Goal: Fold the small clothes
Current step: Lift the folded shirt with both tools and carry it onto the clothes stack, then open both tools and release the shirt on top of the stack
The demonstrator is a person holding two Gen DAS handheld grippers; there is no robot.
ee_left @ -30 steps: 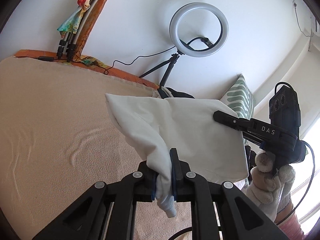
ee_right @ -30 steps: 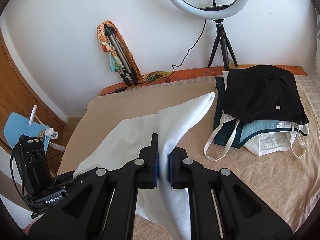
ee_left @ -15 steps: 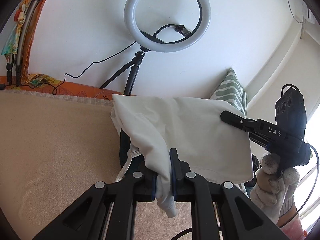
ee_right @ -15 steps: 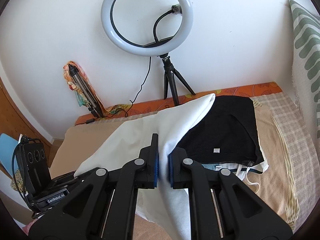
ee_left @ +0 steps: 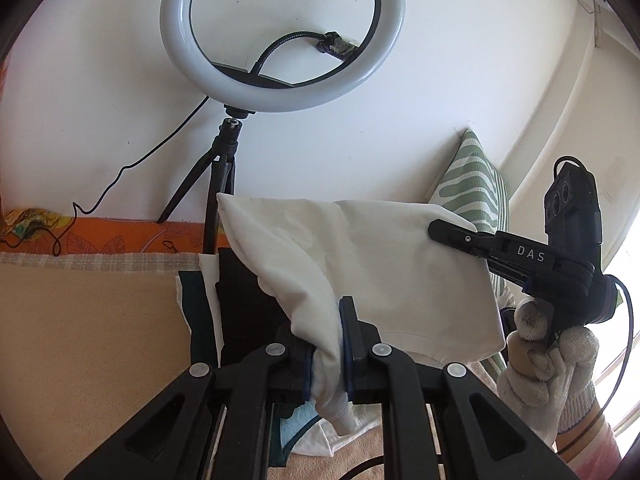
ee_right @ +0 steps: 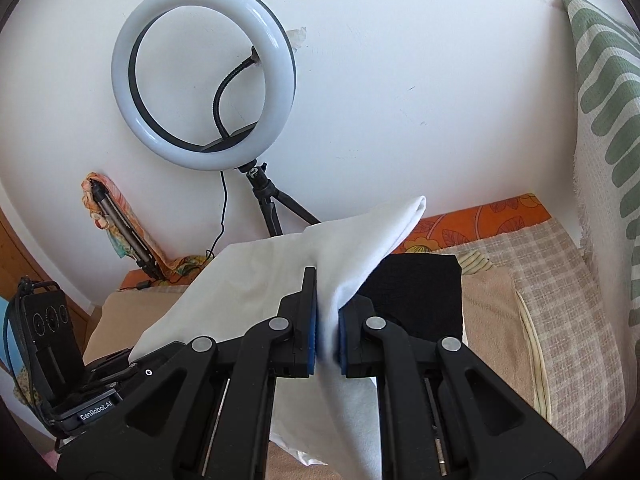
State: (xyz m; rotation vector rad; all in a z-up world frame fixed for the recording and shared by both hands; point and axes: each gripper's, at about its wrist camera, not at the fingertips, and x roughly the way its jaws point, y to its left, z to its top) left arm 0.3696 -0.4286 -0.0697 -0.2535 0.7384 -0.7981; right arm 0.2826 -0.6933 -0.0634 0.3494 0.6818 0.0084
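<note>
The left gripper was clamped on a bunched edge of a white garment, held in the air above a stack of folded clothes on the bed. To the right, the right gripper pinched another edge of it — a ring light stood behind.

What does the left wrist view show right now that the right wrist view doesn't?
Only the left wrist view: the gloved right hand holding the right gripper from outside.
Only the right wrist view: the folded tripod wrapped in a colourful scarf against the wall, and a wooden panel.
Both: the white garment pinched by both grippers, the ring light, the black garment on the stack, and the green-patterned pillow.
</note>
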